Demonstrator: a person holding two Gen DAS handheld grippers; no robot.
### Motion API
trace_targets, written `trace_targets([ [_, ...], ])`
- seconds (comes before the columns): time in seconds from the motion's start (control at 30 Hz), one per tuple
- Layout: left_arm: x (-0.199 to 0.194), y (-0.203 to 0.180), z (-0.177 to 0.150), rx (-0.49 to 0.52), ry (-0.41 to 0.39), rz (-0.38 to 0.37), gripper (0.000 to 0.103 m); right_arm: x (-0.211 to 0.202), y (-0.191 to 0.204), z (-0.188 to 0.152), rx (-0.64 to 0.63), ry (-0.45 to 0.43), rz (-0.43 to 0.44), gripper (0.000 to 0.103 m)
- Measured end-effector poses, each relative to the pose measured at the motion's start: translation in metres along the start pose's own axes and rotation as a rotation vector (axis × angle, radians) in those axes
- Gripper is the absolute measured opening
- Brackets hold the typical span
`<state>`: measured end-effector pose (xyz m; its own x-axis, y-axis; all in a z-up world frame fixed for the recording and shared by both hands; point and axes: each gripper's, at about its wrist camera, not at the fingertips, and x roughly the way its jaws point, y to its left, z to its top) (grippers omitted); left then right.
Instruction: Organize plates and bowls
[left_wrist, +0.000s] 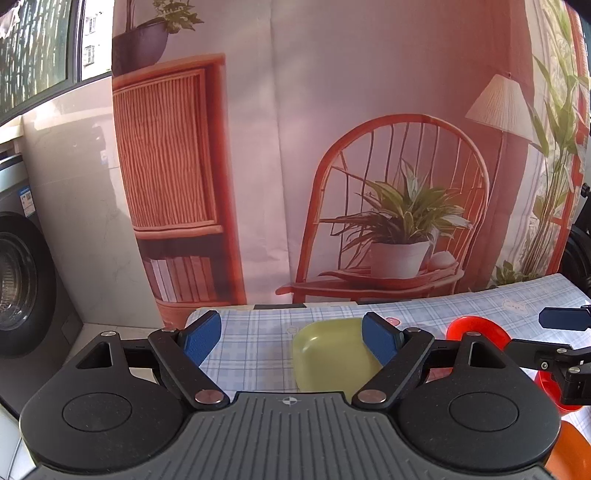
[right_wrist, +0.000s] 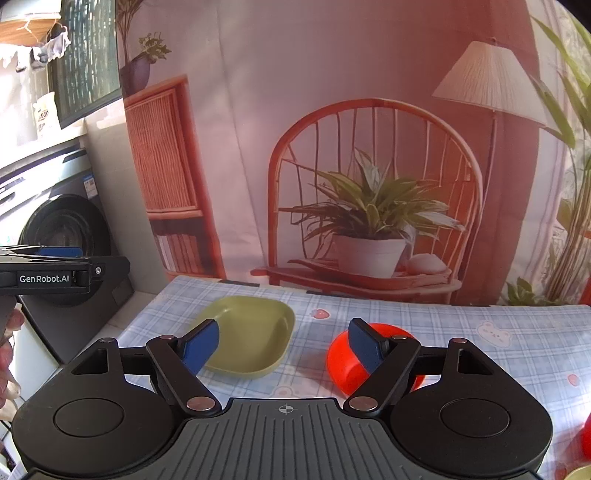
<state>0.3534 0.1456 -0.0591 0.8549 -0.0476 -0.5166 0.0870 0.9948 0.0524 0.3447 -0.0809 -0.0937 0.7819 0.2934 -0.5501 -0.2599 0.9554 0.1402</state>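
We hold our left gripper (left_wrist: 291, 339) and right gripper (right_wrist: 284, 345) level, side by side, jaws wide apart.

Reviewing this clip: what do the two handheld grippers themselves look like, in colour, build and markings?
Both match: the left gripper and right gripper have matte black linkage arms with silver pivot pins, textured blue finger pads, round black side housings and a ribbed grey base bearing a small crosshair mark. The left gripper's side reads "GenRobot.AI" in white. No cables visible.
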Motion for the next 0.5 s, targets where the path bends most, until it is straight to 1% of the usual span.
trace_targets([
  [0.1,0.037,0.004,-0.012,0.015,0.035,0.005,0.084,0.036,0.007,-0.003,0.006,0.055,0.025,0.066],
  [0.13,0.048,0.006,-0.016,0.012,0.049,-0.003,0.081,0.048,0.01,-0.004,0.005,0.071,0.026,0.064],
  [0.2,0.072,0.01,-0.023,-0.005,0.09,-0.035,0.078,0.072,0.016,-0.008,-0.006,0.105,0.018,0.059],
  [0.23,0.079,0.01,-0.025,-0.01,0.102,-0.039,0.075,0.082,0.018,-0.009,-0.014,0.121,0.007,0.058],
  [0.3,0.096,0.012,-0.033,-0.014,0.127,-0.042,0.074,0.104,0.019,-0.013,-0.023,0.16,-0.022,0.05],
  [0.5,0.13,0.023,-0.046,-0.084,0.175,-0.067,0.07,0.139,0.011,-0.017,0.006,0.225,-0.058,0.047],
])
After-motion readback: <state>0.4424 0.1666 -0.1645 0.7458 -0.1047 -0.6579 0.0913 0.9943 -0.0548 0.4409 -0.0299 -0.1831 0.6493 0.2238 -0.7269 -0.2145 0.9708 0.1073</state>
